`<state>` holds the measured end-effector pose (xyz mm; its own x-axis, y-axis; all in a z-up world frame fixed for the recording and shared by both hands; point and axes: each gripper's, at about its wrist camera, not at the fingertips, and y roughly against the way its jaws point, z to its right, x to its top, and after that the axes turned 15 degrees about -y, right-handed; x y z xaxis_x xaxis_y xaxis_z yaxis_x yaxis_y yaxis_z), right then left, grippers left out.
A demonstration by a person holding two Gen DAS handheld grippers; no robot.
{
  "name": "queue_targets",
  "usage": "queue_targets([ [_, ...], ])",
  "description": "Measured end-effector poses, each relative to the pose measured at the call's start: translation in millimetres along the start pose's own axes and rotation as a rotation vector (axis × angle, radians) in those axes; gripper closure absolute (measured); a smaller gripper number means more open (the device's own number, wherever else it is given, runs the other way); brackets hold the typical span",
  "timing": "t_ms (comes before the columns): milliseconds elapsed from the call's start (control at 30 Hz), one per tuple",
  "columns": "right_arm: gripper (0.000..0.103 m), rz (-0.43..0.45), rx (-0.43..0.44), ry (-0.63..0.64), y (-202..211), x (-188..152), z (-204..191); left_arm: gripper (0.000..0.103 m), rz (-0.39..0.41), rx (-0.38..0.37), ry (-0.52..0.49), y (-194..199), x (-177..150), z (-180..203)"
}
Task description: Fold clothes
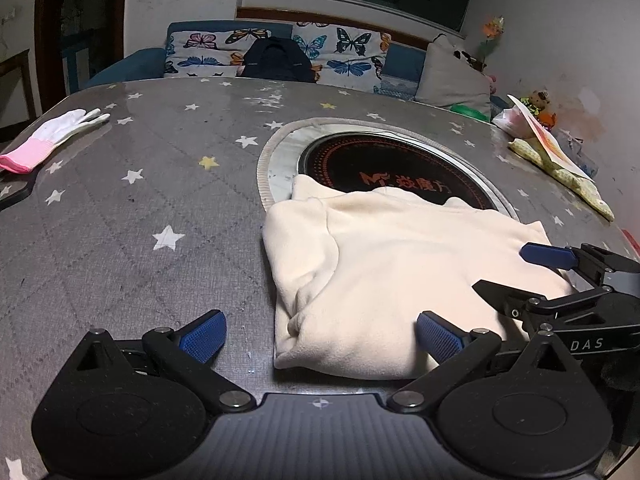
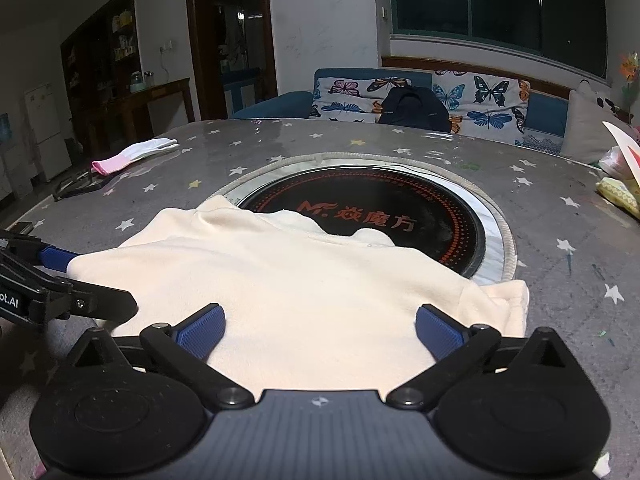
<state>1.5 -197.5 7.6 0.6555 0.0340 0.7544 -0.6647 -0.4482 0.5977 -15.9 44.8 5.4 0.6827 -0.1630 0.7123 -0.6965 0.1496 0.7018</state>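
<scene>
Both grippers, left (image 1: 320,336) & right (image 2: 318,330), hang released w/ jaws spread at the near edge of the cream fleece garment (image 1: 400,280), lying part-folded beside the round black hob (image 1: 400,172). Prob between folds; next needs pinching the near hem.

Colours and patterns, table scene

Garment (image 1: 392,276) plain cream. Tablecloth (image 1: 132,216) grey with white and yellow stars. Cooktop (image 2: 380,216) black, orange dot rings and lettering. Glove (image 1: 52,136) white, pink cuff. Sofa cover (image 2: 472,100) white with multicoloured butterflies. Finger pads (image 2: 202,330) blue.
</scene>
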Motion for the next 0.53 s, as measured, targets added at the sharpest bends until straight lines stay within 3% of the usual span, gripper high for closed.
queue_targets([
  [533, 0.0, -0.004, 0.003, -0.003, -0.7, 0.0, 0.6, 0.0, 0.017, 0.017, 0.021, 1.8, -1.7, 2.0],
])
